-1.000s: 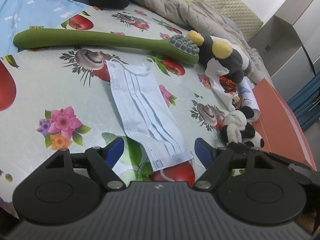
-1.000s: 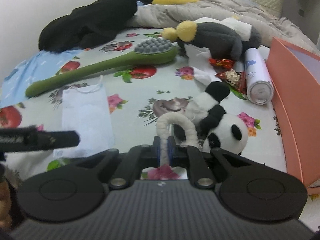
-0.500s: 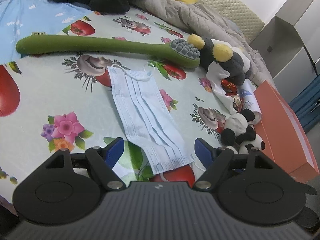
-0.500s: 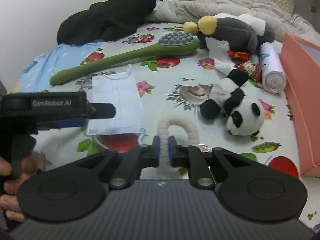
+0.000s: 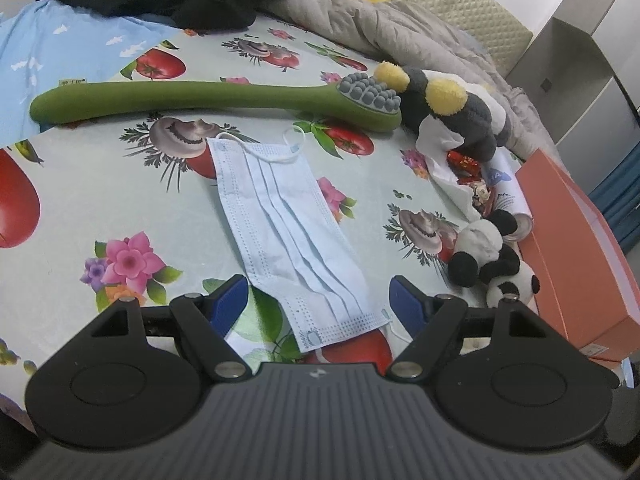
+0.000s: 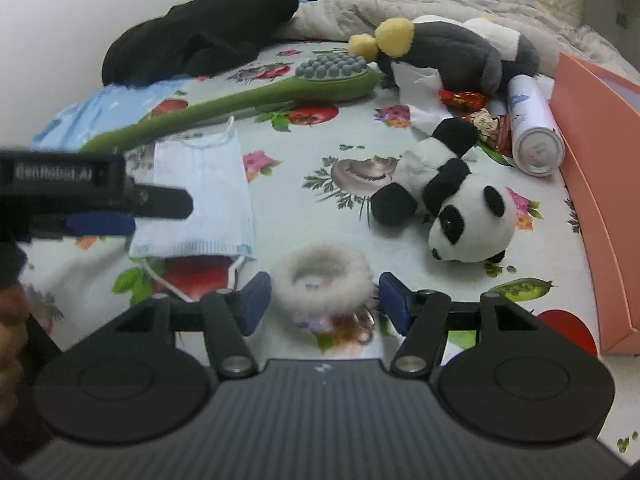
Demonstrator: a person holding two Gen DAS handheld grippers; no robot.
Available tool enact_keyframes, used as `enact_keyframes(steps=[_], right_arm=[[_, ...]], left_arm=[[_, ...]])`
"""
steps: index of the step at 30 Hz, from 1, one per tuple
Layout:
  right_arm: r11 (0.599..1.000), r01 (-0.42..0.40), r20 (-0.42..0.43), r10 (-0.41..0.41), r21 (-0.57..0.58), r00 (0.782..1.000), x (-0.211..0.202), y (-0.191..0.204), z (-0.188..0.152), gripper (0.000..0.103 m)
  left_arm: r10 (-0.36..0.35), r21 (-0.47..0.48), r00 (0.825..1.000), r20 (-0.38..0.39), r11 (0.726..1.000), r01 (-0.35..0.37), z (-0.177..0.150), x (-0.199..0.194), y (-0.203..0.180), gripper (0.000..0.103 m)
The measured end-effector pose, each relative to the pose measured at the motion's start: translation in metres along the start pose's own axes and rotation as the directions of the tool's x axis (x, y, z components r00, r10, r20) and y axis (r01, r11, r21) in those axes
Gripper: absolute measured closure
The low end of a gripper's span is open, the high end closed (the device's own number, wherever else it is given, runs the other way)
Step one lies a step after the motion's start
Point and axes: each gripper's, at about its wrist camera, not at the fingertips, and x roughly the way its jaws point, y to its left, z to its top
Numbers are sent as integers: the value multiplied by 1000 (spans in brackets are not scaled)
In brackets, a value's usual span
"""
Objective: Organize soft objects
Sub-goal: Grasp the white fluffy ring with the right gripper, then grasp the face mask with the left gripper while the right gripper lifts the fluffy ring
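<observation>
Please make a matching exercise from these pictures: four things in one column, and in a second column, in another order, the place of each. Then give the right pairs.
Things:
1. fluffy white ring
2. face mask
3. panda plush
4. spray can

Places:
A. lying beside the orange box
B. flat on the printed cloth, just below the green brush
C. between the open fingers of the right gripper, which has just been opening
D. on its side, between the ring and the can

Pairs: 1-C, 2-B, 3-D, 4-A
</observation>
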Motion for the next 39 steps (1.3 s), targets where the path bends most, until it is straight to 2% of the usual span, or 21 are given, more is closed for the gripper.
enact_keyframes(steps=[1, 3, 5, 7, 16, 20, 22, 26, 28, 31, 33, 34, 36, 39], right_arm=[[1000, 5, -2, -5, -15, 1000, 2, 2, -2, 42], [999, 9, 0, -9, -45, 1000, 3, 5, -5, 52], [998, 24, 6, -24, -53, 1000, 2, 5, -6, 72], [999, 31, 9, -30, -36, 999, 0, 1, -7, 76], [997, 71, 18, -72, 22, 997, -12, -18, -11, 77], [996, 84, 25, -85, 27, 996, -13, -23, -17, 77], [995, 91, 31, -92, 33, 995, -13, -26, -19, 77], [993, 106, 34, -108, 50, 994, -14, -32, -20, 77], [993, 105, 35, -108, 57, 994, -14, -35, -21, 77], [993, 107, 35, -109, 57, 993, -14, -35, -22, 77], [993, 105, 34, -108, 61, 994, -14, -35, -22, 77], [992, 104, 33, -106, 64, 994, -14, -36, -22, 77], [992, 102, 32, -104, 69, 994, -14, -36, -22, 77], [992, 97, 27, -99, 80, 995, -14, -38, -20, 77]], left_arm=[[3, 3, 1000, -4, 1000, -3, 0, 1, -1, 21], [15, 10, 1000, -7, 1000, -15, 0, 3, -3, 20], [21, 17, 1000, -7, 1000, -21, 0, 5, -5, 19], [32, 32, 999, -9, 999, -31, 0, 7, -8, 19], [97, 154, 995, 13, 983, -98, -6, 19, -28, 17], [152, 264, 988, 34, 952, -156, -11, 31, -42, 17], [195, 306, 981, 20, 933, -191, -14, 38, -48, 18], [227, 384, 974, 25, 897, -219, -20, 43, -60, 22], [224, 385, 974, 30, 897, -218, -21, 44, -61, 24], [218, 371, 975, 33, 903, -215, -21, 44, -58, 33], [217, 366, 975, 39, 905, -216, -20, 43, -57, 48], [215, 360, 976, 40, 908, -215, -19, 42, -56, 52], [216, 350, 975, 42, 911, -217, -18, 41, -55, 71], [210, 334, 977, 42, 918, -212, -16, 38, -52, 92]])
